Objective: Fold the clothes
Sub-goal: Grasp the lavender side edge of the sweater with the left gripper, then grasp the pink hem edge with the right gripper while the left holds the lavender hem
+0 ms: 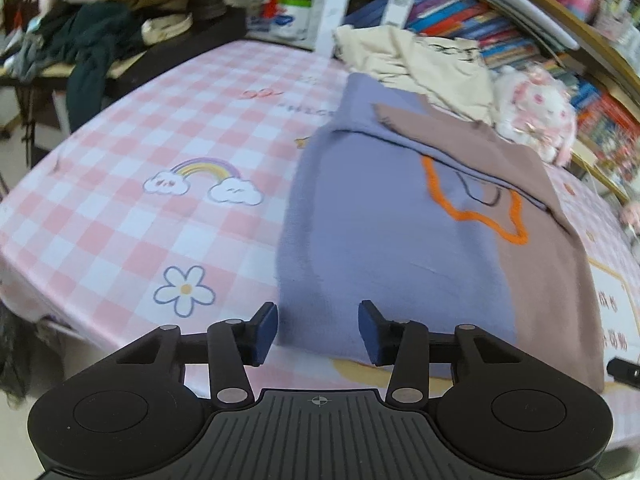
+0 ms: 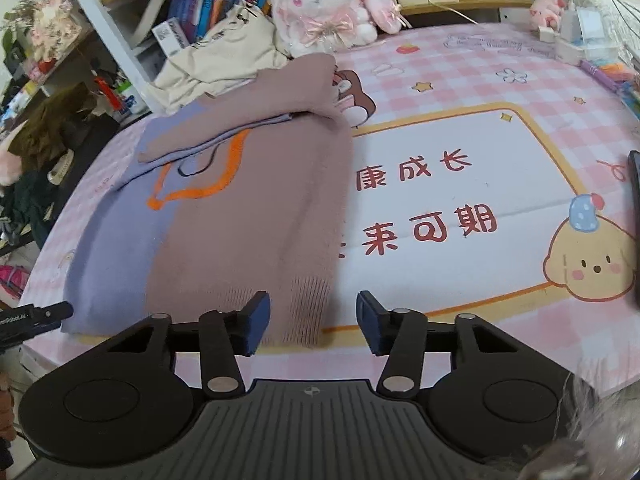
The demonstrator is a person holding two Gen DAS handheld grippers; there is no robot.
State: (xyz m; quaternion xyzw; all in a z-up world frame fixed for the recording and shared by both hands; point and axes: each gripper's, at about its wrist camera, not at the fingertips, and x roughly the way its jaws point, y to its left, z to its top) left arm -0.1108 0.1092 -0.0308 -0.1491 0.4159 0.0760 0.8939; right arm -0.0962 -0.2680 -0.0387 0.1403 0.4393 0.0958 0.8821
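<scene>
A two-tone sweater (image 1: 380,240), lilac on one half and dusty brown on the other, lies flat on a table covered by a pink checked cloth (image 1: 120,208). One sleeve is folded across its chest, partly covering an orange outlined design. The left gripper (image 1: 318,330) hovers at the sweater's lilac hem, jaws spread wide, holding nothing. The right gripper (image 2: 313,322) hovers at the brown hem's corner, jaws likewise wide apart and empty.

Beyond the sweater's collar lies a crumpled cream garment (image 2: 224,56), and beside that sits a pink and white plush rabbit (image 2: 328,8). Behind both stands a bookshelf (image 1: 500,28) crammed with colourful books. To the sweater's lilac side, past the table edge, dark clothes (image 1: 88,52) are heaped on another surface.

The cloth beside the sweater's brown side carries a printed panel with Chinese characters and a cartoon puppy (image 2: 588,264). A dark flat object at the right edge of the right wrist view is cut off and unidentifiable. Grey fur intrudes at that view's lower right corner, blurred.
</scene>
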